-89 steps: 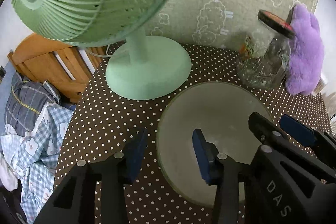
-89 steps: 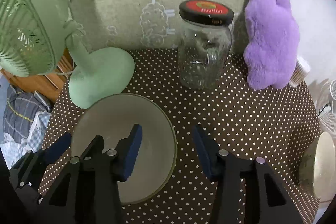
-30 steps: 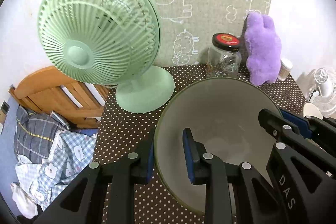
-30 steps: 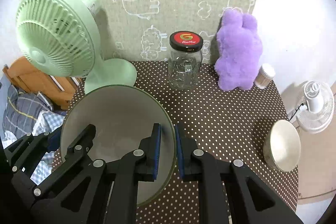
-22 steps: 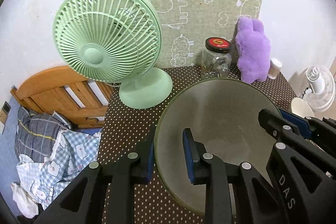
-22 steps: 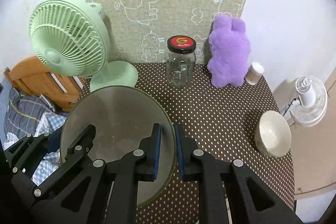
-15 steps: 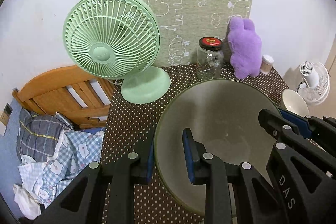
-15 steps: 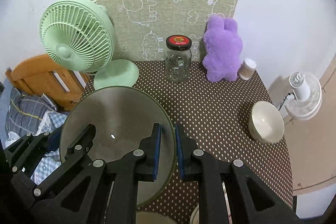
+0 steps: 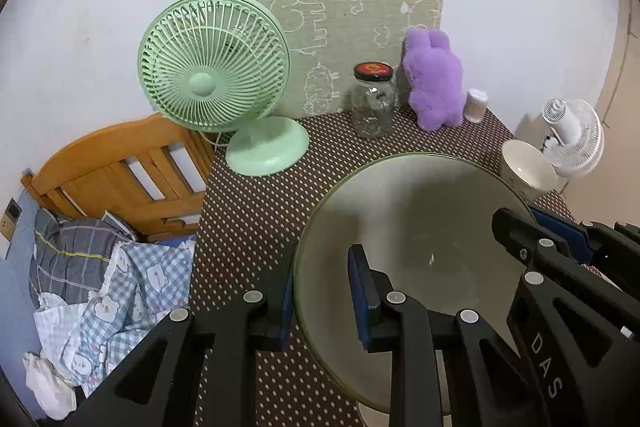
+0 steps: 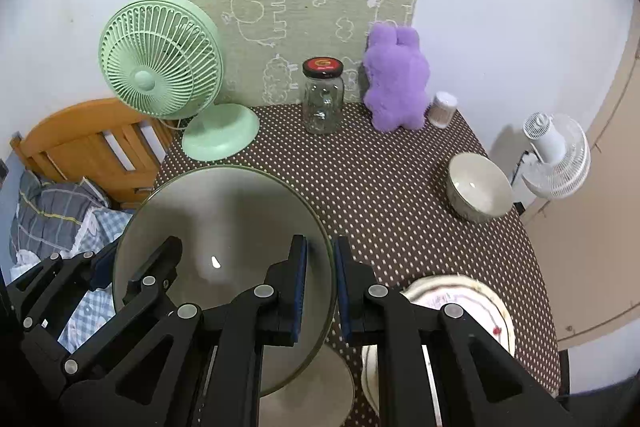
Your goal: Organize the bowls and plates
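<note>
1. Brown polka-dot cloth covers the worktop [image 10: 384, 195], which stands against a white wall with a green animal-print mat [image 10: 312, 23] leaning on it.
2. Along the back stand a mint-green desk fan [image 10: 160, 59], a glass jar with a red-and-black lid [image 10: 322, 99], a purple plush rabbit [image 10: 396, 83] and a small white-capped container [image 10: 443, 109].
3. Both tongs hold one large grey-green plate [image 10: 224, 235] above the worktop's near left part, its face turned up and tilted toward the cameras, far rim higher.
4. The left tongs [image 9: 320, 295] are clamped on the plate's left rim, one blue pad [image 9: 360, 291] on top.
5. The right tongs [image 10: 320, 287] are clamped on its right rim.
6. A cream bowl [image 10: 480, 191] sits upright near the worktop's right edge, well apart from the plate.
7. A patterned white plate [image 10: 480, 307] lies flat at the near right, another dish [image 10: 320, 387] just beside it, partly hidden.
</note>
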`<action>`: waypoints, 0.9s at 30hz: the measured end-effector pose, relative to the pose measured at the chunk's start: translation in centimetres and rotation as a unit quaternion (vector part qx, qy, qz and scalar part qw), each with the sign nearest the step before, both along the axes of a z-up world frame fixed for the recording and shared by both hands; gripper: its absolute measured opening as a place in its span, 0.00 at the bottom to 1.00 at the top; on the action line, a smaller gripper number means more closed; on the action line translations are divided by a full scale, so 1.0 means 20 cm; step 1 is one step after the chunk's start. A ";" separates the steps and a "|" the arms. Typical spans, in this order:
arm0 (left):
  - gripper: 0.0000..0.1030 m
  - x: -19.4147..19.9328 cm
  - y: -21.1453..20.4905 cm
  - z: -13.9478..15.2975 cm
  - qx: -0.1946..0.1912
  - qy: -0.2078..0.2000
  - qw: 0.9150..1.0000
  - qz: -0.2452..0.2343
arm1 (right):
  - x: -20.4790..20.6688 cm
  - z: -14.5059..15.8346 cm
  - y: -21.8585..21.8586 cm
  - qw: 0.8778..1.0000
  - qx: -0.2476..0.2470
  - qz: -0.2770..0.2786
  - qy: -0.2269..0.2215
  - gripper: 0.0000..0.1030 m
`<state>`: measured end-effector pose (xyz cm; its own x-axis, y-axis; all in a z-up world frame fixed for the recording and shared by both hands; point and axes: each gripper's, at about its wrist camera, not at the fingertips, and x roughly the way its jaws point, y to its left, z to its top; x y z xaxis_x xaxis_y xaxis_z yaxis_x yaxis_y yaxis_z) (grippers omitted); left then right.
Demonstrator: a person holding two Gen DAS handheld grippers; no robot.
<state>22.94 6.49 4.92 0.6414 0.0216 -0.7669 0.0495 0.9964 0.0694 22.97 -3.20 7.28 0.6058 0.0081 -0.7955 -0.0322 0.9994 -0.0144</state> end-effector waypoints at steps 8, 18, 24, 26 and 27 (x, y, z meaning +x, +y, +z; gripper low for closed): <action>0.22 -0.14 -0.02 -0.06 -0.004 0.013 1.000 -0.011 | -0.17 -0.05 -0.03 1.000 -0.004 -0.012 0.010 0.17; 0.22 -0.26 -0.04 -0.19 -0.017 0.038 0.999 -0.013 | -0.30 -0.18 -0.06 0.999 -0.011 -0.018 0.033 0.17; 0.22 -0.30 -0.04 -0.29 -0.023 0.062 0.998 -0.014 | -0.35 -0.27 -0.07 0.998 -0.013 -0.022 0.055 0.17; 0.22 -0.31 -0.05 -0.31 -0.024 0.069 0.997 -0.015 | -0.35 -0.30 -0.07 0.998 -0.015 -0.024 0.061 0.17; 0.22 -0.31 -0.05 -0.33 -0.023 0.071 0.997 -0.015 | -0.36 -0.31 -0.08 0.998 -0.014 -0.024 0.063 0.17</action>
